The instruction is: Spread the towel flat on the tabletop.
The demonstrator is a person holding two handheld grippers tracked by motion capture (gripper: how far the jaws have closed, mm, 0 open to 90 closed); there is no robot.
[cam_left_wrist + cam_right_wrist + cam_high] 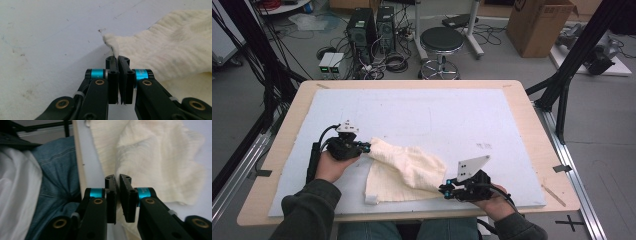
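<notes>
While the cream ribbed cotton cloth (404,170) lies half-folded near the front of the white foam board (422,115), the left gripper (366,147) pinches its left corner and the right gripper (446,189) pinches its right edge with barely parted jaws. Next, likely carry both across to fold.

My right tool (117,182) hides whether it truly pinches the cream cloth (150,157); the cloth's top runs off frame, and the jeans (57,170) blur.
</notes>
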